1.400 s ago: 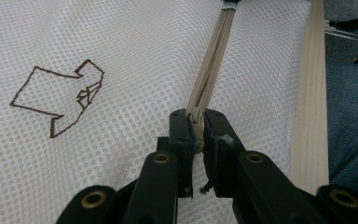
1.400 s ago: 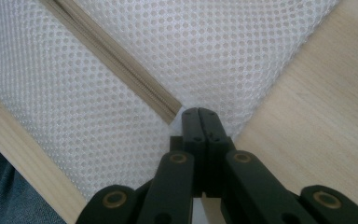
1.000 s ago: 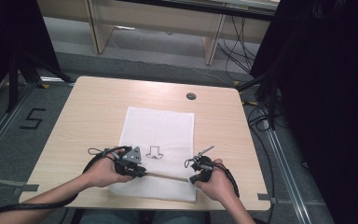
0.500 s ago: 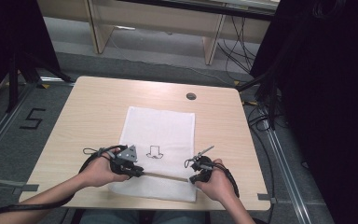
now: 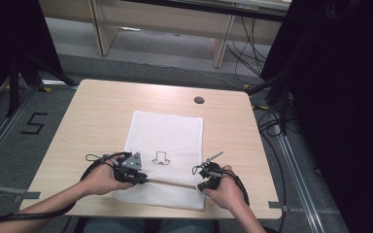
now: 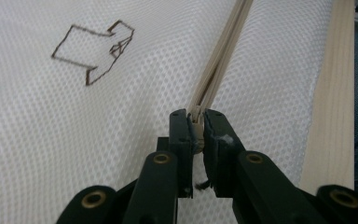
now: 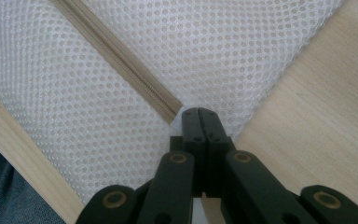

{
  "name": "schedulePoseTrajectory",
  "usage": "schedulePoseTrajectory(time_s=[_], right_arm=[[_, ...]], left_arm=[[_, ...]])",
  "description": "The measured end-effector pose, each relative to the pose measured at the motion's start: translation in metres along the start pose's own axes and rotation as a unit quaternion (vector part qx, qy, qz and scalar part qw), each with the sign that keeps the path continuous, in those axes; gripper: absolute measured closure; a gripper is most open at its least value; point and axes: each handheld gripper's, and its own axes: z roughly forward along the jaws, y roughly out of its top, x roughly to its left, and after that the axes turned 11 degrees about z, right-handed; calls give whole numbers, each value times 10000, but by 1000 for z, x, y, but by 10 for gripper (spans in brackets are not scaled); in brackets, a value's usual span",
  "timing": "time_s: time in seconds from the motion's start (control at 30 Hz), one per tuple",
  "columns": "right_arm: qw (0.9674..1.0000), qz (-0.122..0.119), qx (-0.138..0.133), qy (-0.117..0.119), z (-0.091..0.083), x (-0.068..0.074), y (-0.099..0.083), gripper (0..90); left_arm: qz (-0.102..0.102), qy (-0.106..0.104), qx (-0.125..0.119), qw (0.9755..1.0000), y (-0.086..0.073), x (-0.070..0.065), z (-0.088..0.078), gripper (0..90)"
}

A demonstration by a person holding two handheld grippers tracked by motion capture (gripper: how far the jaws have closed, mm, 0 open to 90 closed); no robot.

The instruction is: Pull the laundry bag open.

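1. Your left gripper [image 6: 196,122] is pinched tight on one end of the thin wooden sticks [image 6: 219,65].
2. Your right gripper [image 7: 199,115] is squeezed shut beside the other end.
3. The sticks lie on the white cloth [image 5: 175,131], near the table's [image 5: 102,107] front edge.

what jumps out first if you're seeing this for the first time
A thin wooden stick is stretched between two hand-held tongs, the left tongs clamped on one end and the right tongs shut at the other, low over the near part of the table. Under it lies a white mesh cloth bearing a small dark arrow drawing just beyond the stick.
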Motion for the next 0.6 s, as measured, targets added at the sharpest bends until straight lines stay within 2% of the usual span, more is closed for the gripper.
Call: schedulePoseTrajectory(time_s=[0.03, 0.07, 0.1, 0.17, 0.2, 0.27, 0.3, 0.33, 0.37, 0.4, 0.47, 0.5, 0.53, 0.57, 0.6], right_arm=[[10000, -36, -12, 2, 0, 0, 0, 900], [10000, -36, 4, 4, 0, 0, 0, 900], [9999, -99, -13, 26, 1, -1, 1, 900], [10000, -60, 9, -4, 0, 0, 1, 900], [9999, -103, 5, 10, 0, -1, 1, 900], [9999, -110, -10, 0, 0, -1, 1, 900], [10000, -6, 24, -22, 0, 0, 0, 900], [10000, -10, 18, -27, 0, 0, 0, 900], [10000, -11, 19, -25, 0, 0, 0, 900], [10000, -8, 30, -25, 0, 0, 0, 900], [9999, -100, -21, 7, 1, -1, 1, 900], [10000, -25, 13, 10, 0, 0, 0, 900], [10000, -43, 0, 11, 0, -1, 0, 900], [10000, -64, -10, 11, 0, -1, 0, 900], [10000, -88, -22, 13, 0, -1, 0, 900]], left_arm=[[-262, -102, -183, 9994, -2, 0, -2, 819], [-284, -96, -201, 9993, -3, -1, -3, 818], [-221, -60, -139, 9996, -2, -1, -4, 818], [-222, -47, -160, 9996, -3, -2, -4, 818], [-136, -51, -159, 9998, -3, -1, -4, 818], [-99, -59, -102, 9999, -4, 0, -4, 818], [-118, -69, -131, 9998, -4, 0, -3, 818], [-60, -28, -66, 10000, -4, 0, -4, 818], [-184, -61, -127, 9997, -4, -1, -4, 818], [-212, -49, -156, 9996, -4, -1, -5, 818], [-211, -66, -152, 9996, -4, -2, -5, 818], [-114, -56, -136, 9998, -4, -1, -5, 818], [-193, -53, -128, 9997, -4, -2, -4, 818], [14, 15, 27, 10000, -5, -1, -5, 818], [18, 15, 37, 10000, -5, -2, -5, 818]])
